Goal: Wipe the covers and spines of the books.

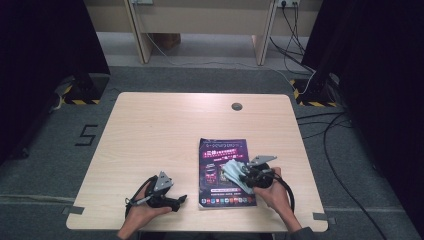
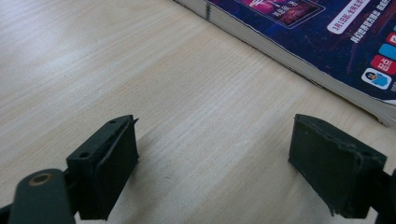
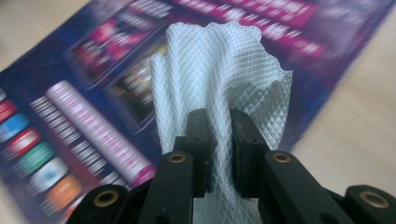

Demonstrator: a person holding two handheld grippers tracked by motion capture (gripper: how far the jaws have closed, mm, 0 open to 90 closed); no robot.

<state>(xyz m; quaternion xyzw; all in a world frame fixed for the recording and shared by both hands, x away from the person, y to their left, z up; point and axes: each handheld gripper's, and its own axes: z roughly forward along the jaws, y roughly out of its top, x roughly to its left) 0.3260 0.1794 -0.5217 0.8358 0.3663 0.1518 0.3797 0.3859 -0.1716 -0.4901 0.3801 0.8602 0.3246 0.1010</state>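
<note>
We see a pale, whitish-blue cloth point(image 3: 219, 70) with a fine diamond-grid weave, pinched between black fingers point(image 3: 198, 140). The magazine point(image 1: 215, 150) under it has a deep purple cover with magenta and pink banners, white lettering and a row of small coloured icons along one edge. The bench point(image 1: 165, 130) is light wood with a faint straight grain.

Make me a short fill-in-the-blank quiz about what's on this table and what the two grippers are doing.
1. The right gripper pinches a white ____.
2. The cloth is over a ____ with a purple cover.
3. The left gripper has its jaws ____ with nothing between them.
4. The magazine lies on a ____ table.

Missing words: cloth; magazine; open; wooden
</note>
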